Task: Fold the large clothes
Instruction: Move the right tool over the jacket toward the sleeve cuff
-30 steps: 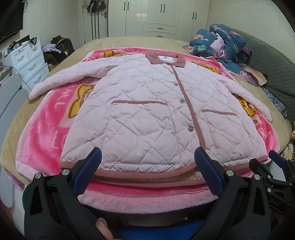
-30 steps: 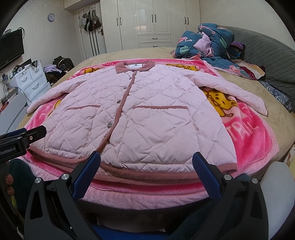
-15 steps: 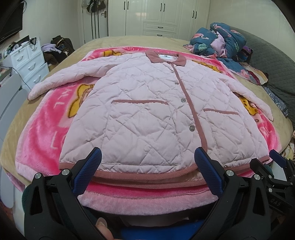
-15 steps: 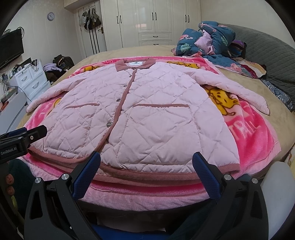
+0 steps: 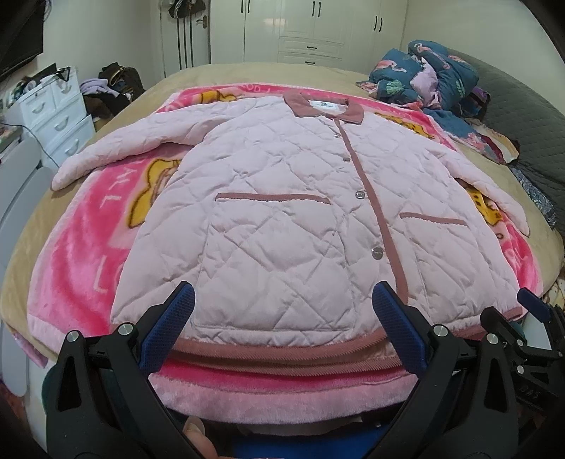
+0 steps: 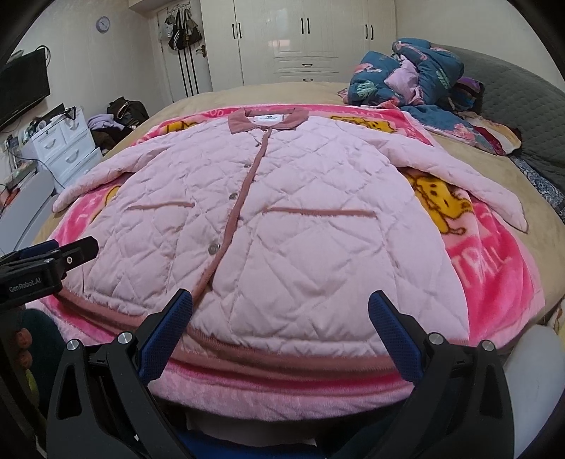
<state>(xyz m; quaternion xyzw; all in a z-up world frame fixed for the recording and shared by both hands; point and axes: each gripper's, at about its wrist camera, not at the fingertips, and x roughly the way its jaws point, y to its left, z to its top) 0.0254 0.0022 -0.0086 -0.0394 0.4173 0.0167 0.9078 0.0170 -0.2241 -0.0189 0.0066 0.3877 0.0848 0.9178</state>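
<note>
On the bed, a pink blanket carries the quilted pink jacket, front up, sleeves spread. Left gripper and right gripper hover at its hem, jaws apart, holding nothing.

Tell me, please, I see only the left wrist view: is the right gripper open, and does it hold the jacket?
Observer: The right gripper is open and holds nothing. Its fingers frame the jacket hem.
Operator: How does my left gripper look from there?
Observer: The left gripper shows from the side, by the hem corner on the person's left. Whether it touches cannot be told.
Operator: Is anything on the wall above the television?
Observer: A round wall clock.
</note>
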